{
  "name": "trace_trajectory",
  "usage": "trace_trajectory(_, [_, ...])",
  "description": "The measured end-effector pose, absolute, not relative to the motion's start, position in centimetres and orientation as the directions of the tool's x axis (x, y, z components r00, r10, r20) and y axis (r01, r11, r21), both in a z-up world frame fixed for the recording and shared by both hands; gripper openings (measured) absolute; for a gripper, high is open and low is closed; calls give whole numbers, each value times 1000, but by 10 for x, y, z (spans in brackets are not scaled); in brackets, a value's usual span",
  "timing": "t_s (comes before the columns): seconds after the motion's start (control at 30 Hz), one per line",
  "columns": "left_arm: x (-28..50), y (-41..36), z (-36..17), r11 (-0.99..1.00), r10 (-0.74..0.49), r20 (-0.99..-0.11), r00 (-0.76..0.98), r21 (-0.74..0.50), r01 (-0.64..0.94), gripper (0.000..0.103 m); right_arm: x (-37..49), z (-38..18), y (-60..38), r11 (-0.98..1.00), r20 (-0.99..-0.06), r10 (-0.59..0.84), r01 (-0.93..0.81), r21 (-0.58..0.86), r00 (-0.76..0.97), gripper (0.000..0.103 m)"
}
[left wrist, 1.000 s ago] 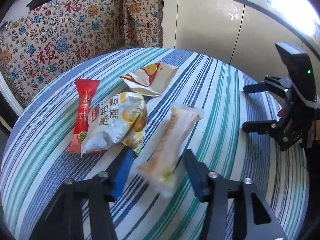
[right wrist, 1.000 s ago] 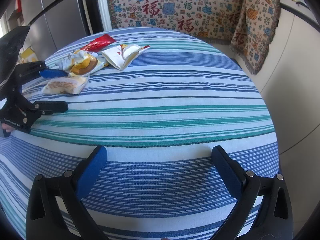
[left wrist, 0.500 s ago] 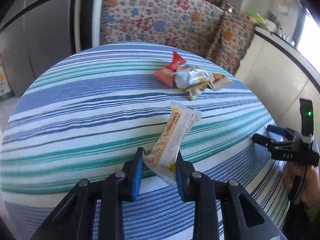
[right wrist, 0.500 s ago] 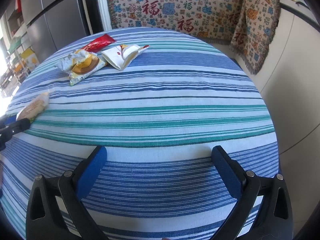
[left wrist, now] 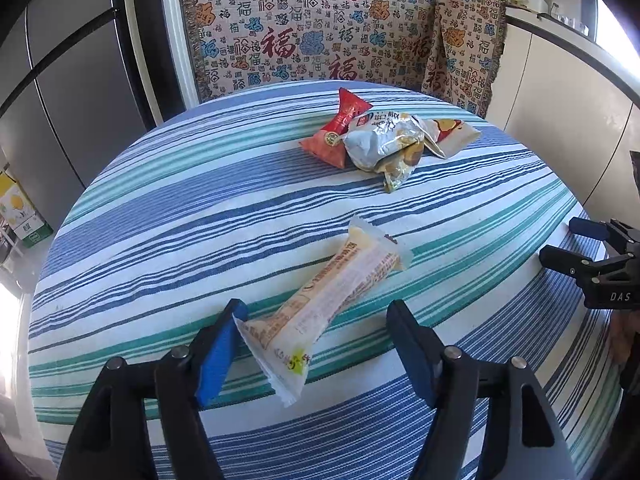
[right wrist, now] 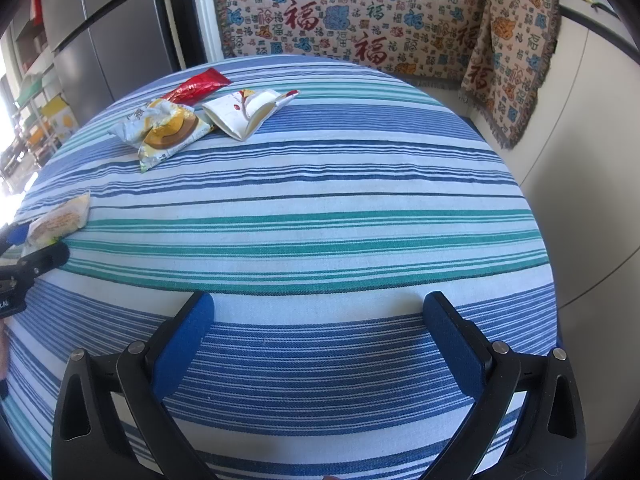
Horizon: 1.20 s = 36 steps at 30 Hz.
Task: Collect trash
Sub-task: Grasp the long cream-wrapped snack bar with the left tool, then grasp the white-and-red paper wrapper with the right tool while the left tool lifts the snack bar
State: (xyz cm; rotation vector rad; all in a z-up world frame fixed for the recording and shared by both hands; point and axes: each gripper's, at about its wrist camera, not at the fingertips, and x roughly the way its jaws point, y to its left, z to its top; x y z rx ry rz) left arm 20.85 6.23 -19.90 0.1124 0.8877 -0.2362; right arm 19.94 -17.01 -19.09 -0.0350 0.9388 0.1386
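A long pale snack wrapper lies on the striped round table, its near end between the fingers of my left gripper, which is open; its left edge touches the left pad. The same wrapper shows at the left edge of the right wrist view. A red wrapper, a silver crumpled bag and a white torn packet lie together at the far side. My right gripper is open and empty over the near table edge.
A patterned cloth hangs behind the table. Grey cabinet doors stand at the left, white cabinets at the right. The right gripper shows at the right edge of the left wrist view.
My left gripper closed on the long wrapper, carried it away from the pile toward the near table edge, then opened. The right gripper has not moved.
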Motion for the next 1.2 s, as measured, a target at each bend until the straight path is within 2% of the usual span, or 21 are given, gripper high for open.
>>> trace_trajectory(0.23, [209, 63, -198, 968, -156, -781, 605, 0, 249, 76, 220, -189, -166, 991, -816, 114, -128, 49, 566, 102])
trace_trajectory(0.3, [209, 63, -197, 969, -156, -781, 605, -2, 247, 77, 239, -184, -164, 986, -808, 162, -114, 118, 566, 96])
trace_trajectory(0.37, [208, 63, -197, 969, -154, -781, 605, -1, 246, 77, 255, -179, -162, 971, -789, 239, -117, 210, 566, 86])
trace_trajectory(0.5, [207, 62, -198, 970, -150, -787, 599, 1, 245, 78, 292, -177, -157, 929, -749, 332, -62, 365, 573, 77])
trace_trajectory(0.53, [207, 62, -198, 970, -151, -787, 599, 0, 245, 78, 299, -177, -156, 927, -745, 323, -36, 374, 584, 72])
trace_trajectory(0.57, [207, 62, -198, 970, -151, -787, 599, 0, 245, 78, 305, -178, -156, 927, -743, 313, -18, 376, 591, 61])
trace_trajectory(0.6, [207, 61, -198, 970, -151, -787, 599, 0, 245, 78, 311, -179, -155, 926, -744, 311, -10, 378, 591, 54])
trace_trajectory(0.63, [207, 62, -198, 970, -151, -787, 599, 0, 245, 78, 316, -179, -156, 926, -748, 309, -8, 377, 588, 31])
trace_trajectory(0.67, [208, 62, -198, 970, -151, -787, 598, 0, 245, 78, 320, -181, -156, 924, -755, 317, -9, 382, 573, 17])
trace_trajectory(0.77, [207, 61, -198, 970, -151, -787, 599, 0, 244, 78, 315, -176, -158, 928, -758, 321, -30, 371, 568, 12])
trace_trajectory(0.97, [208, 61, -198, 969, -157, -786, 598, -6, 246, 77, 264, -160, -168, 973, -817, 231, -146, 180, 528, 10])
trace_trajectory(1.1, [205, 70, -195, 950, -269, -767, 582, -112, 292, 76, 214, -156, -181, 958, -847, 246, -252, 138, 471, 10])
trace_trajectory(1.2, [195, 62, -194, 936, -288, -774, 564, -101, 339, 76, 187, -156, -191, 950, -857, 247, -290, 120, 452, 10])
